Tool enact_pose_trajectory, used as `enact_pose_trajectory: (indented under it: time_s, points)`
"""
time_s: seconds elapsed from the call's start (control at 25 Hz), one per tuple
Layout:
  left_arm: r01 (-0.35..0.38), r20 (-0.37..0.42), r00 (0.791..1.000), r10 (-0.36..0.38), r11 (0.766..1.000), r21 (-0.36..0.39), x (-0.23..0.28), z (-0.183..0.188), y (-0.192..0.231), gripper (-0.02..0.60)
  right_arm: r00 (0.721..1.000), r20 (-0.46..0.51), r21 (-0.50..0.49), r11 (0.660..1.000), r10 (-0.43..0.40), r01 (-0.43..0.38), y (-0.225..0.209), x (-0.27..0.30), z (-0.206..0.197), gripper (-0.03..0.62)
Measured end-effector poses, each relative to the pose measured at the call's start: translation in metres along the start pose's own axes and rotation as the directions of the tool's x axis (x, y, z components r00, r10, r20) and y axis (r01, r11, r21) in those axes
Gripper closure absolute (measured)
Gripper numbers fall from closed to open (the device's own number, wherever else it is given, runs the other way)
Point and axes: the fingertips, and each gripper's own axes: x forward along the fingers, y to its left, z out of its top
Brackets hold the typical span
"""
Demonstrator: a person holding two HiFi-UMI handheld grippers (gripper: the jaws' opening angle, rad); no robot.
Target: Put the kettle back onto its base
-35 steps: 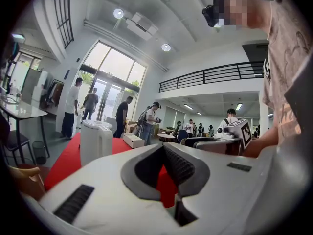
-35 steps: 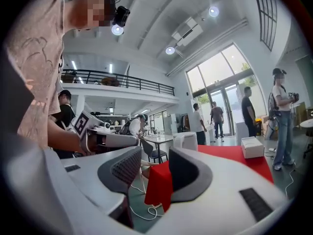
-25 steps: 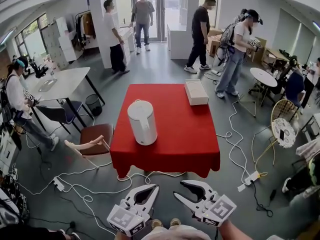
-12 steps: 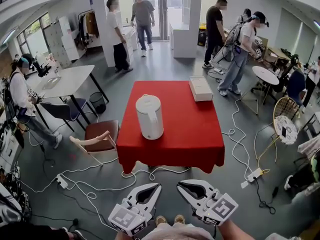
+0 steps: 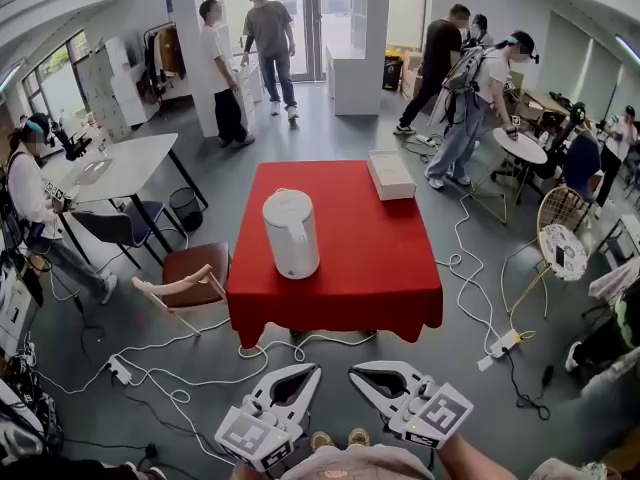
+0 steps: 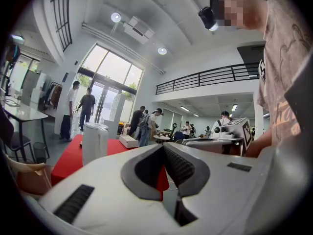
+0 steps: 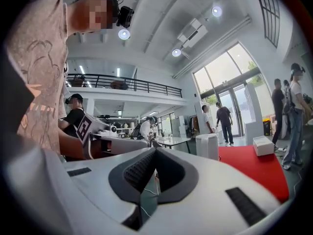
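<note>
- Since the earlier frame, the right gripper (image 5: 356,373) has gone from jaws apart to jaws together. Its tips now meet with nothing between them.
- On the left gripper (image 5: 311,370), the jaws are together, tips touching, with nothing clamped. This matches the earlier frame.
- Both grippers sit at the lower centre of the head view, side by side and near each other but not touching. Each has its marker cube at the near end. They are over the grey floor (image 5: 470,408), short of the table's near edge.
- The white cylindrical electric kettle (image 5: 291,233) stands upright on the rectangular table with a red cloth (image 5: 385,268). It is left of the table's centre, in the middle of the frame, well apart from both grippers. Its place on the cloth matches the earlier frame.
- Whether a base lies under the kettle cannot be made out.
- The flat white rectangular box (image 5: 391,174) lies at the table's upper right corner, well apart from the kettle.
- The brown-seated chair with pale wooden arms (image 5: 190,271) stands just beside the table's left edge.
- The white cables (image 5: 165,373) loop over the floor at lower left and run on below the table's near edge.
- In the left gripper view the kettle shows left of centre, beyond the jaw tips. In the right gripper view it shows right of centre.
- Several people stand across the upper part of the head view, beyond the table.
</note>
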Motion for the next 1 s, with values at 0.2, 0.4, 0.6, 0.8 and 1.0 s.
enact_pose_trajectory:
  time_s: [0.2, 0.4, 0.6, 0.8, 1.0]
  points:
    - [-0.004, 0.006, 1.0, 0.004, 1.0, 0.001, -0.002, -0.0003, 0.0007, 0.583, 1.0, -0.001, -0.011, 1.0, 0.004, -0.004, 0.0009, 0.0, 0.0019, 0.586]
    - [-0.005, 0.006, 1.0, 0.005, 1.0, -0.006, -0.0046, -0.0035, -0.0009, 0.583, 1.0, 0.001, -0.02, 1.0, 0.011, -0.011, 0.0024, 0.0004, 0.0029, 0.585]
    - [-0.002, 0.005, 1.0, 0.002, 1.0, -0.01, -0.0056, -0.004, -0.0026, 0.583, 1.0, -0.004, -0.015, 1.0, 0.013, -0.013, 0.0032, -0.0014, 0.0019, 0.585]
    - [-0.01, 0.007, 1.0, 0.01, 1.0, -0.009, -0.0072, -0.0044, -0.0011, 0.583, 1.0, -0.006, -0.014, 1.0, 0.011, -0.012, 0.0019, -0.0024, 0.0042, 0.585]
    - [-0.011, 0.005, 1.0, 0.011, 1.0, -0.011, -0.0054, -0.0051, -0.0012, 0.583, 1.0, -0.01, -0.016, 1.0, 0.017, -0.017, 0.0009, -0.0028, 0.0042, 0.585]
